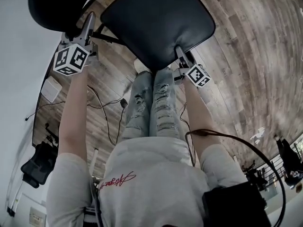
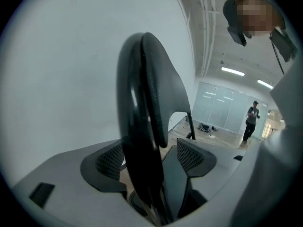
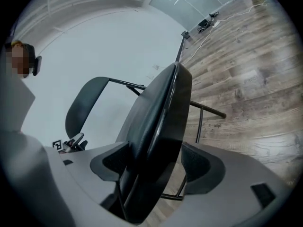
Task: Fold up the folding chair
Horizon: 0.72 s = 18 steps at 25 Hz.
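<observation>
The folding chair stands open in front of me, its black seat [image 1: 158, 20] at the top middle of the head view and its black backrest [image 1: 57, 4] at the top left. My left gripper [image 1: 89, 20] reaches to the backrest's near edge. In the left gripper view the backrest [image 2: 142, 103] stands edge-on between the wide-apart jaws of the left gripper [image 2: 152, 160], and the pads do not press on it. My right gripper [image 1: 181, 52] is at the seat's front right edge. In the right gripper view the seat [image 3: 161, 117] lies between the spread jaws of the right gripper [image 3: 157, 163], with gaps at both pads.
A wood floor [image 1: 246, 65] runs to the right, with a white wall [image 1: 19, 56] close on the left. Cables [image 1: 102, 105] and a white box [image 1: 51, 89] lie by my legs. The chair's thin metal frame [image 3: 208, 110] shows beyond the seat. A person [image 2: 251, 122] stands far off.
</observation>
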Tool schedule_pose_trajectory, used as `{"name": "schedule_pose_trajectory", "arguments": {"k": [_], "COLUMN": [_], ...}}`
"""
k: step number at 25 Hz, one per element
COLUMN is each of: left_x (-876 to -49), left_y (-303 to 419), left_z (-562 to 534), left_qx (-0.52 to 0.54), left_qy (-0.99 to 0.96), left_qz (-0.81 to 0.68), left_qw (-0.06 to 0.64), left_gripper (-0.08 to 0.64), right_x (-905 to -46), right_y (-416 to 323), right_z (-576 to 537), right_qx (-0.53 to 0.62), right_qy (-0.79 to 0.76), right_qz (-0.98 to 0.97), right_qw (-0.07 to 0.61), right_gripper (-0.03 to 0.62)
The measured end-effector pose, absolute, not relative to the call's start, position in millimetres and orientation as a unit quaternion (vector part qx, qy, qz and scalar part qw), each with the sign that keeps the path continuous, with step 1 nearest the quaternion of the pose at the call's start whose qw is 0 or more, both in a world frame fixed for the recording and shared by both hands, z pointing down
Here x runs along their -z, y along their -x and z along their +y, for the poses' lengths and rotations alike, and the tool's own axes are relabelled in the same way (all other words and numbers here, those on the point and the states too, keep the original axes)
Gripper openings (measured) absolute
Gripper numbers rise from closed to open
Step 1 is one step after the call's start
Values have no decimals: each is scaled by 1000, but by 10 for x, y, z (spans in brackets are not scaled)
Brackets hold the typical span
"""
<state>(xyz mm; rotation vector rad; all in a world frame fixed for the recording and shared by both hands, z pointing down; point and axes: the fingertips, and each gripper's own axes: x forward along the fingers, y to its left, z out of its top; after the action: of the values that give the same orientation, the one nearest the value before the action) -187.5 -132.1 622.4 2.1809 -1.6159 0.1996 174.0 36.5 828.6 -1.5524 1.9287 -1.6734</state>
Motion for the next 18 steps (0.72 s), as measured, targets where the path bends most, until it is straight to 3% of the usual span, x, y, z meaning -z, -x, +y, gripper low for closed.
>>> {"name": "schedule_pose_trajectory", "arguments": {"k": [4,10,12,18], "left_x": [-6209,-6096,-6079,-5959], "left_y": [1858,1944,1962,1841], "left_z": [-1465,-1503,-1504,-1451], "left_qx": [-78,5,14,27], "left_qy": [-777,-757,-760,-792], "left_qz": [-600,-624,-618,-578], "left_qw": [172,192,202,196], "left_gripper": [348,340,212,175], "right_x": [-8256,-8294,-8308,-8178], "right_y": [-1687,-1497,-1455,-1455], "right_z": [311,84,19,-28], "right_qx": [566,621,627,634], "right_qy": [470,384,409,422], "right_qz": [662,646,627,616], "right_qw": [144,222,215,200], "right_gripper": [318,313,310,305]}}
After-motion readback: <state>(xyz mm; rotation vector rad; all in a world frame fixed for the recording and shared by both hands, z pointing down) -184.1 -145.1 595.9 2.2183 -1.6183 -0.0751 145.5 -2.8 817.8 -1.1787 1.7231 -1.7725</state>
